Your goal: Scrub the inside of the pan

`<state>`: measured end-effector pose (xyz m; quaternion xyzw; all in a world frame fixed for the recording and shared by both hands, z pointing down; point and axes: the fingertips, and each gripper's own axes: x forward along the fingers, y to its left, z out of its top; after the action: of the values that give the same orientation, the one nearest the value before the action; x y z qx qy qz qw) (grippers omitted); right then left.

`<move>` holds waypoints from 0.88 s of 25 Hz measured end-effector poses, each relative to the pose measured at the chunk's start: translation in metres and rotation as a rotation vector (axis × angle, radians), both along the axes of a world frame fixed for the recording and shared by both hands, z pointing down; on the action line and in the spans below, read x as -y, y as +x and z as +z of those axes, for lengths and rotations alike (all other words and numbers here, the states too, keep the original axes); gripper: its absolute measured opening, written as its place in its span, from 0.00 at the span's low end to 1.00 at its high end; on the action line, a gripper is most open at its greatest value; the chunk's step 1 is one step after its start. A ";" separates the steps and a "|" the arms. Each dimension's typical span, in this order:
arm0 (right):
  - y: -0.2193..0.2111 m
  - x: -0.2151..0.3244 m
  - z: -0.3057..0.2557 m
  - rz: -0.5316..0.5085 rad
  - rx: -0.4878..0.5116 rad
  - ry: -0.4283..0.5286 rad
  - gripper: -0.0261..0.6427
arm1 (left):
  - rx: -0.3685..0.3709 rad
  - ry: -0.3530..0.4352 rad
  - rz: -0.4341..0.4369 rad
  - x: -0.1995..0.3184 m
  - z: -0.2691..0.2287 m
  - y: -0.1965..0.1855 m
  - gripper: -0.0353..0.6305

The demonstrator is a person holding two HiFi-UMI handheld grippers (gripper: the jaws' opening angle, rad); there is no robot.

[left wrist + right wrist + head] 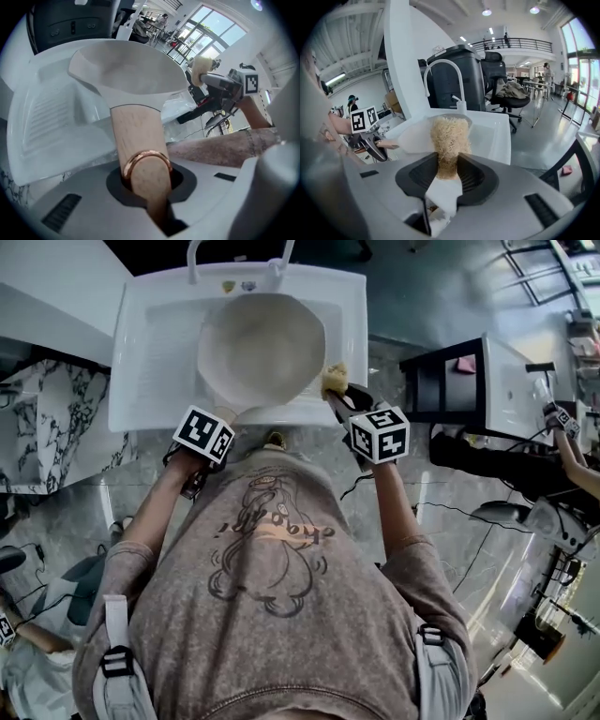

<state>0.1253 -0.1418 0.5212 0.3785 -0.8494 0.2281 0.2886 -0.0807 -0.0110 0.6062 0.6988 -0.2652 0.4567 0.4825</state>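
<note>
Forearms reach forward side by side. My left gripper (146, 180) is clamped on the wooden handle (138, 136) of the pan (261, 348), tilted over the white sink (150, 362). My right gripper (449, 171) pinches a straw-coloured scrubber (449, 136) at the pan's right rim, touching it, I think.

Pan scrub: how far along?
Done: left tool shut on the wooden handle of the pan, held over the sink; right tool shut on the scrubber. In hand: scrubber sits by the pan's right rim, outside the bowl. Left: apparently the whole scrub of the inside.
</note>
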 end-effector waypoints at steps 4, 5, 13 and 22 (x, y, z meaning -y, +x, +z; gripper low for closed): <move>0.006 -0.019 0.017 0.112 0.042 -0.002 0.25 | 0.006 0.012 -0.068 0.007 -0.002 -0.012 0.12; 0.007 -0.023 0.022 0.131 0.043 -0.009 0.25 | 0.010 0.020 -0.084 0.008 -0.003 -0.015 0.12; 0.012 -0.030 0.040 0.196 0.042 -0.036 0.25 | 0.019 0.078 -0.186 0.022 -0.015 -0.023 0.13; -0.009 -0.028 0.046 0.168 0.066 -0.078 0.25 | -0.018 0.099 -0.278 0.024 -0.028 -0.023 0.15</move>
<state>0.1164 -0.1135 0.5677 0.4293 -0.8142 0.2966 0.2545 -0.1037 -0.0351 0.5783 0.6824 -0.3774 0.3655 0.5083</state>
